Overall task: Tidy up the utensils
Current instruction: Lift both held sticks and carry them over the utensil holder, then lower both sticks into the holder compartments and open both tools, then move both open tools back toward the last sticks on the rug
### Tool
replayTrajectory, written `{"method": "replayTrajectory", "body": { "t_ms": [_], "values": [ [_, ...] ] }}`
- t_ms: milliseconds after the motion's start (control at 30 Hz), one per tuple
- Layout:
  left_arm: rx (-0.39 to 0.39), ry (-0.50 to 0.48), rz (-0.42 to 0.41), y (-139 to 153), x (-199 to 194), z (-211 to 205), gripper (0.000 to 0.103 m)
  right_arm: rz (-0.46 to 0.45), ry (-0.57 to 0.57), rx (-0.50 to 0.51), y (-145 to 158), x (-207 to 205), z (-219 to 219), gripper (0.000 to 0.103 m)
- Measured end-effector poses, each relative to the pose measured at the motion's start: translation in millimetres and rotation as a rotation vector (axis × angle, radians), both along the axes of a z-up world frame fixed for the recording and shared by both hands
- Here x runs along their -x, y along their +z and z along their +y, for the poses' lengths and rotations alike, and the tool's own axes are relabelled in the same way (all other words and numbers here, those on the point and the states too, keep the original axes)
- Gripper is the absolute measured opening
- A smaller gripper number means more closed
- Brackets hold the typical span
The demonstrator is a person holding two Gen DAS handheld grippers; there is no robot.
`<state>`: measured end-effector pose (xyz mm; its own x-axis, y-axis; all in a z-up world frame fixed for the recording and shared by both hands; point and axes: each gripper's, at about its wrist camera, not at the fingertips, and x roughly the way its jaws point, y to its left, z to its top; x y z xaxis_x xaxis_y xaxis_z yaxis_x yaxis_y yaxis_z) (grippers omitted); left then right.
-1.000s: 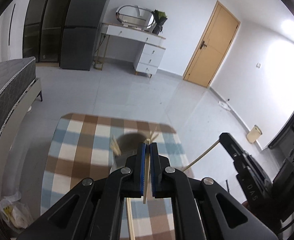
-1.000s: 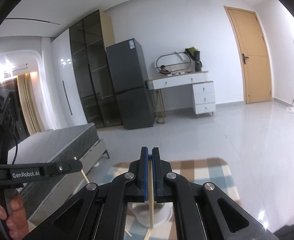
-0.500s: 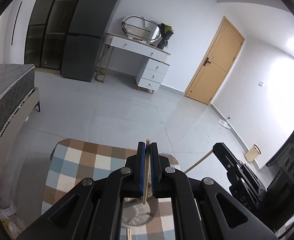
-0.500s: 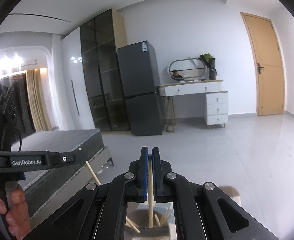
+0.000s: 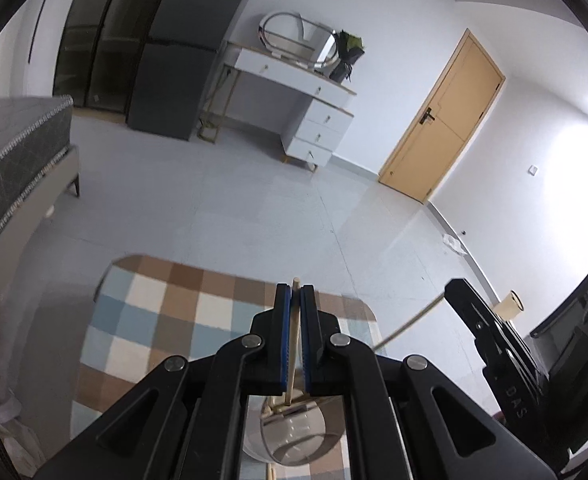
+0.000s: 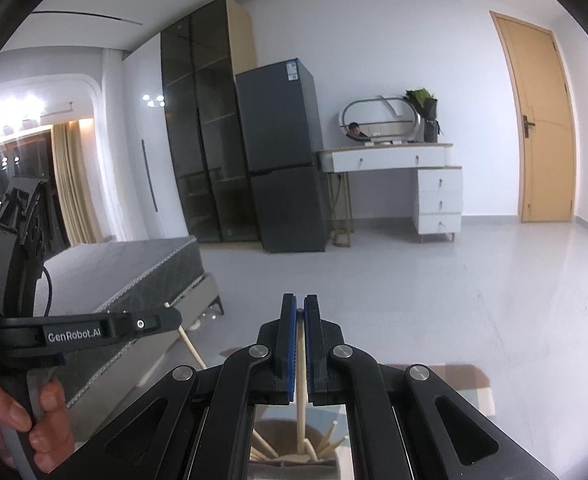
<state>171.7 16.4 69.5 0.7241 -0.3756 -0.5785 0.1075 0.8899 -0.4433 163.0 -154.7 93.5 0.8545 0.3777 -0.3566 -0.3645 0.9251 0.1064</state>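
Left tongs (image 5: 295, 302) clamped on a chopstick (image 5: 292, 356); right tongs (image 6: 300, 312) clamped on another chopstick (image 6: 301, 384). Directly below both: holder (image 5: 294, 436) on checkered bench (image 5: 154, 320), several sticks already inside. Two held sticks not yet dropped in.

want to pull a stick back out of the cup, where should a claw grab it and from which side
Grip the bare upper shaft, coming from above. The sticks stand leaning in the cup, lower ends hidden inside, tops fanned apart. Both claws, left claw and right claw, already pinch a chopstick.
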Motion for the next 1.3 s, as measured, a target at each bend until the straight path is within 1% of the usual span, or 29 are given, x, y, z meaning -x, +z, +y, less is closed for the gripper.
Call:
{"method": "replayTrajectory", "body": {
  "t_ms": [100,267,400,467,533,600,667,700,733,767,800,833,900,967,1000,1033,1067,1167,1233,1300],
  "values": [
    [0.001,-0.014,0.02,-5.2,2.5,-2.1,0.001,0.022,0.009,0.013,-5.4,-1.3,1.4,0.003],
    [-0.018,-0.057,0.057,-12.3,4.6,-10.0,0.001,0.055,0.02,0.036,-15.1,-0.7,3.8,0.003],
    [-0.024,-0.075,0.098,-22.4,5.9,-14.8,0.001,0.117,0.011,0.035,-34.6,0.7,1.6,0.003],
    [-0.019,-0.132,0.148,-27.6,5.8,-22.0,0.001,0.146,0.014,0.035,-41.9,0.6,1.1,0.003],
    [-0.048,-0.146,0.169,-28.2,8.1,-27.6,0.001,0.18,0.013,0.043,-49.5,1.0,1.1,0.004],
    [-0.072,-0.145,0.165,-25.9,12.5,-29.6,0.002,0.204,0.019,0.031,-52.9,3.7,-2.5,0.006],
    [-0.079,-0.153,0.191,-24.2,16.0,-30.4,0.007,0.213,0.011,0.017,-52.6,6.1,-7.4,0.008],
    [-0.083,-0.15,0.202,-23.9,18.3,-30.3,0.013,0.219,0.009,0.007,-51.8,8.9,-10.4,0.011],
    [-0.084,-0.142,0.201,-21.1,23.5,-29.3,0.019,0.22,0.009,-0.009,-50.2,13.1,-14.1,0.02],
    [-0.088,-0.134,0.19,-18.0,29.1,-28.5,0.022,0.212,0.009,-0.025,-48.7,18.3,-15.1,0.031],
    [-0.098,-0.127,0.181,-16.3,33.0,-28.1,0.03,0.197,0.008,-0.034,-46.4,26.8,-16.8,0.035],
    [-0.117,-0.113,0.167,-11.6,40.1,-28.3,0.039,0.188,0.006,-0.034,-44.4,31.7,-18.9,0.037],
    [-0.127,-0.097,0.14,-5.9,49.7,-28.1,0.046,0.178,-0.011,-0.025,-39.5,44.8,-21.7,0.042],
    [-0.14,-0.072,0.118,4.2,63.8,-28.0,0.051,0.166,-0.026,-0.037,-34.5,56.7,-25.5,0.052],
    [-0.146,-0.063,0.112,6.2,66.7,-27.9,0.056,0.163,-0.036,-0.045,-32.4,61.6,-27.5,0.057],
    [-0.151,-0.055,0.099,10.2,73.2,-27.9,0.06,0.158,-0.052,-0.054,-28.9,68.2,-30.7,0.071],
    [-0.16,-0.054,0.079,15.1,80.9,-28.8,0.062,0.146,-0.066,-0.065,-25.0,75.6,-34.1,0.081],
    [-0.219,-0.031,0.024,23.8,98.4,-31.3,0.072,0.12,-0.089,-0.076,-15.9,93.2,-40.6,0.085],
    [-0.234,-0.015,-0.014,29.9,112.4,-31.5,0.081,0.111,-0.096,-0.078,-12.2,103.3,-43.5,0.086],
    [-0.248,0.007,-0.047,34.2,124.6,-31.1,0.085,0.094,-0.105,-0.073,-10.0,113.5,-45.0,0.091]
  ]
}}
